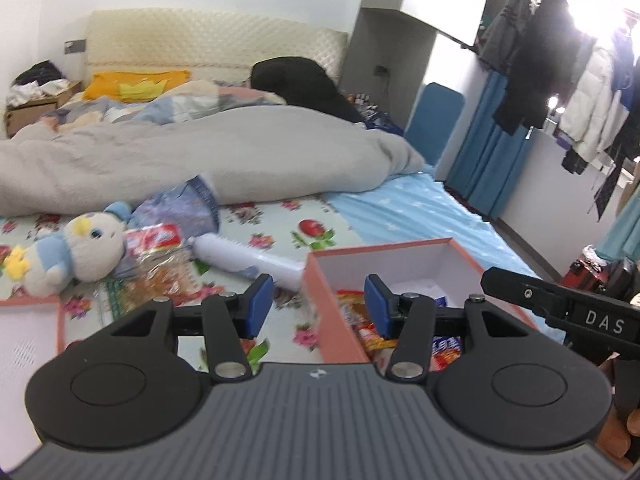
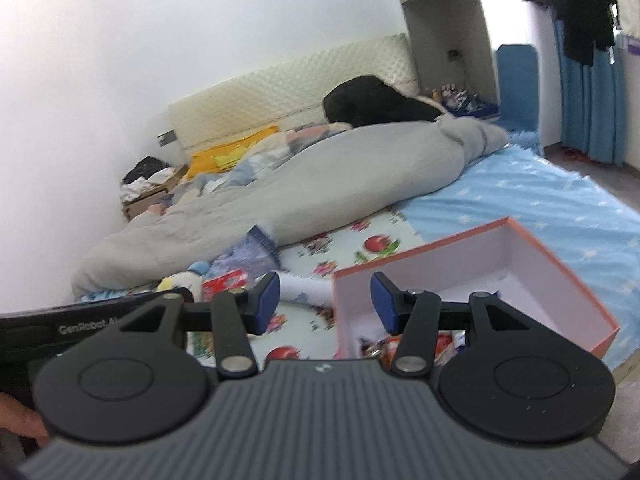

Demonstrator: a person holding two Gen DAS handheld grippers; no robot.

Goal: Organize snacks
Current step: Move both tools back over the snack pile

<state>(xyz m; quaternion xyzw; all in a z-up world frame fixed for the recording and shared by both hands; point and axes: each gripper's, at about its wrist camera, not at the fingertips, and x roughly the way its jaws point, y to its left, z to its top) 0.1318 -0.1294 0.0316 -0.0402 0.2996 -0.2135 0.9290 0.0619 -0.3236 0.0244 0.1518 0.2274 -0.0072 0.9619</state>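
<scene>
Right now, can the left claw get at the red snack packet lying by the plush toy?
Probably yes. The left claw is open and empty, and the red snack packet lies uncovered on the floral sheet beside the plush toy, with nothing between them.

Both cameras ride just behind their hand-held grippers, looking forward and slightly down across the bed (image 1: 280, 224) toward its headboard (image 1: 216, 40). The left wrist view sits close over the orange box's (image 1: 332, 300) left wall; the right wrist view sits right of it, tilted. Both share the box (image 2: 560, 264), the grey duvet (image 2: 320, 184) behind it and the headboard (image 2: 288, 80).
</scene>
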